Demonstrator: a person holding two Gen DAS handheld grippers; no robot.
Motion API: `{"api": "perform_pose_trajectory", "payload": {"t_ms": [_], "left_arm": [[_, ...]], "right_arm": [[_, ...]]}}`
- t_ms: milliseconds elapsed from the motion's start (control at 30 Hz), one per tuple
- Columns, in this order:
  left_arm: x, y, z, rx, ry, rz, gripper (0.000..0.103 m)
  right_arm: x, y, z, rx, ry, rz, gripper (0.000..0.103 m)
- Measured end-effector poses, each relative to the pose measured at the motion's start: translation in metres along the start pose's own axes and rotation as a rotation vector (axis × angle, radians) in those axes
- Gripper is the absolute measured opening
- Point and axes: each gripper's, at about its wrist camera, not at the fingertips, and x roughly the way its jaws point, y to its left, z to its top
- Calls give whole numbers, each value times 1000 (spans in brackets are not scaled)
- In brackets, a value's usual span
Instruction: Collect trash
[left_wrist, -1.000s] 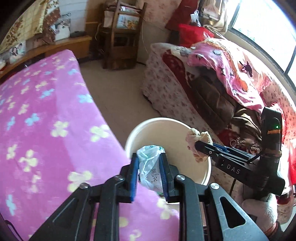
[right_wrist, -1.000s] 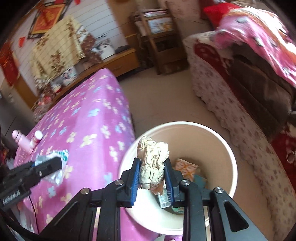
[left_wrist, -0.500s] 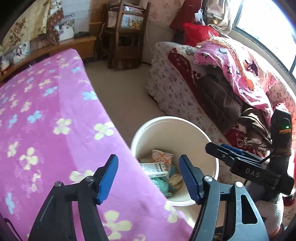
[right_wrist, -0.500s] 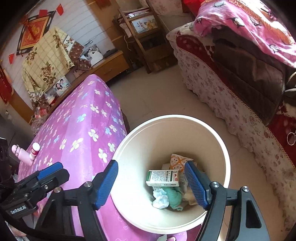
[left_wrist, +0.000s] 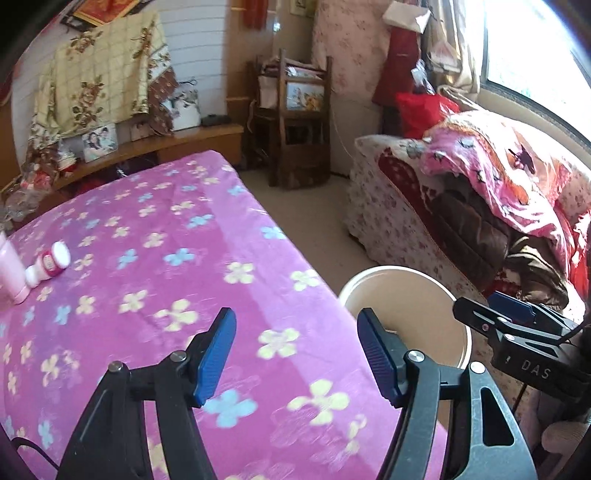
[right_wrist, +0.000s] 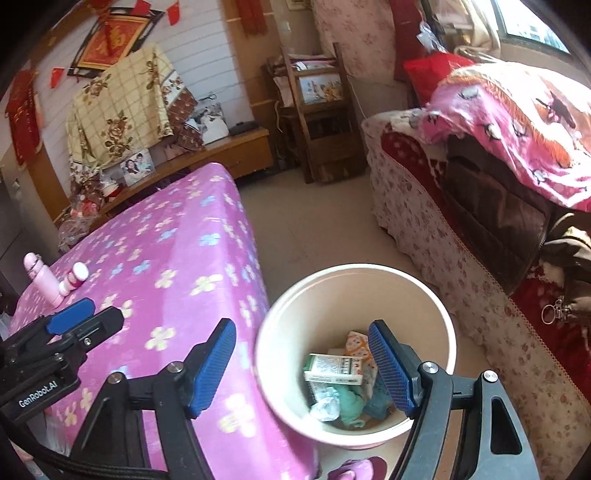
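Observation:
A cream round bin (right_wrist: 439, 317) stands on the floor beside the table's corner; it also shows in the left wrist view (left_wrist: 402, 275). Inside lie a small white carton (right_wrist: 334, 369), crumpled tissue and teal wrappers (right_wrist: 343, 404). My right gripper (right_wrist: 303, 365) is open and empty, above the bin's near rim. My left gripper (left_wrist: 297, 356) is open and empty, over the table's edge by the bin. Each gripper shows in the other's view, the left (right_wrist: 66, 325) and the right (left_wrist: 509, 314).
The table wears a pink flowered cloth (left_wrist: 147, 258). A pink bottle (right_wrist: 42, 278) and a small white-capped bottle (right_wrist: 74, 278) lie at its far left. A covered sofa (right_wrist: 480, 206) stands right of the bin, a wooden chair (left_wrist: 299, 118) at the back.
Both grippers opened and dropped their trash, the plastic bag and the tissue wad, into the bin. Both then rose and drew back; the left now points over the table.

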Motion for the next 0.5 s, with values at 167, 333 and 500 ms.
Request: {"api": "perform_pose_trajectory", "payload": {"t_ms": [167,333,500], "left_arm": [[-24,16,-8,-14,-43,38,69],[-41,22,-17,-8,-70,65,69],[-57,33,-24,-27,-96,70,69]], "right_arm": [[-17,22,-8,-10,-11,18,78],[-31,42,-17,-15,-22,31,78],[-47,59,-21,-35,-50,22,78]]}}
